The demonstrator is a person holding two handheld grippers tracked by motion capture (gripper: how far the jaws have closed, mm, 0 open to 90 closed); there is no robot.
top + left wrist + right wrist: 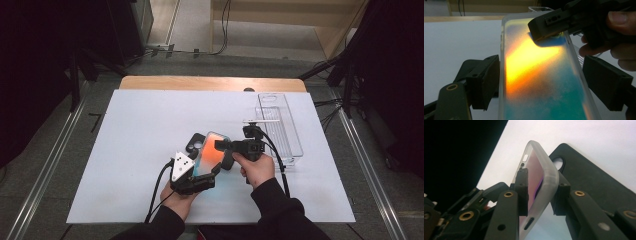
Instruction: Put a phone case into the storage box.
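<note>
my left tongs (212, 172) and right tongs (223, 146) both clamp the phone case (212, 150); next i'd release 1 carefully, above the black case (194, 143).

White table mat (125, 150), clear plastic tray (280, 125) at right, wooden table edge (210, 83)

The high view is evenly lit from above, its upper corners falling to black. In the left gripper view, orange glare blooms mid-frame on the phone case (536, 75), and the near jaws blur. The right gripper view's left side is black.
</note>
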